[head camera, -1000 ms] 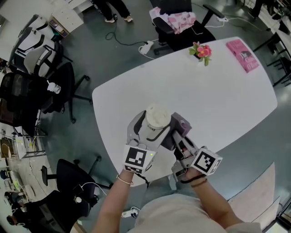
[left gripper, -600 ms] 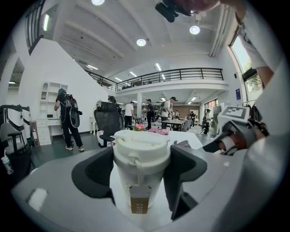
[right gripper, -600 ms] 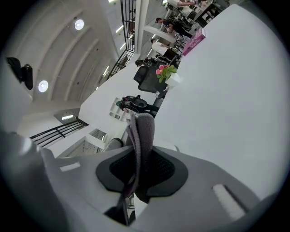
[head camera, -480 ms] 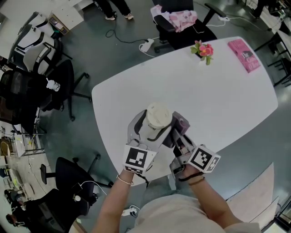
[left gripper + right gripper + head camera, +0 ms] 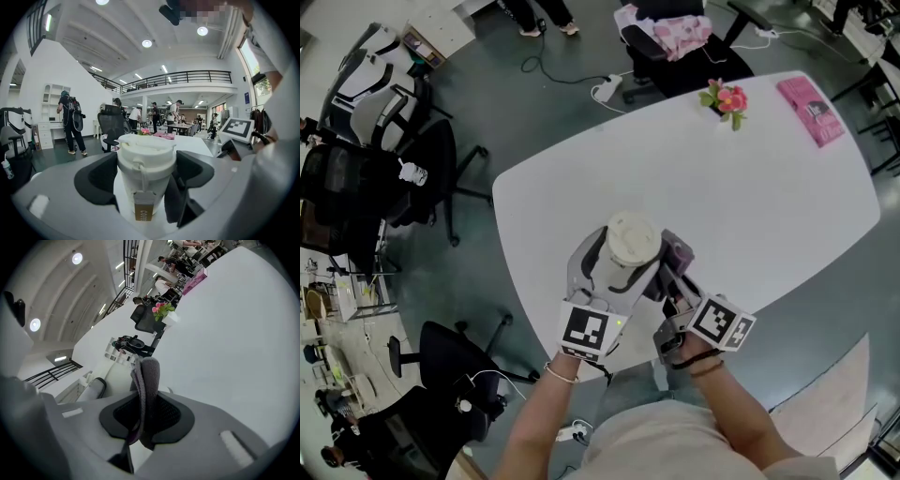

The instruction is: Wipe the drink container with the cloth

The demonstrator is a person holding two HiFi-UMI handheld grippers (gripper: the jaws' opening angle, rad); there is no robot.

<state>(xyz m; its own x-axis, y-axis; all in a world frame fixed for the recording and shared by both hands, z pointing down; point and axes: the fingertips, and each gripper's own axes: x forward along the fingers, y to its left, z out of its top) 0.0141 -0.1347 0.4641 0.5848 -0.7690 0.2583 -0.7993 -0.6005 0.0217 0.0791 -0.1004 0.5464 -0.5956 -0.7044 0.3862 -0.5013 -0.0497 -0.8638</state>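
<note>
Between the jaws of the left gripper (image 5: 146, 183) sits the white lidded cup (image 5: 146, 152), squeezed tight. Just right of the cup, the right gripper (image 5: 145, 417) pinches a grey cloth (image 5: 146, 376). Under the cup lies the white table (image 5: 750, 187). Best to hold the cup steady and rub softly down its side.

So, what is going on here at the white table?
A person holds a gripper in each hand. The left gripper is shut on a white lidded drink cup, upright, near the front edge of the table. The right gripper is shut on a grey-purple cloth and holds it at the cup's right side. Whether the cloth actually touches the cup cannot be told, so the wiping looks under way or about to begin.
</note>
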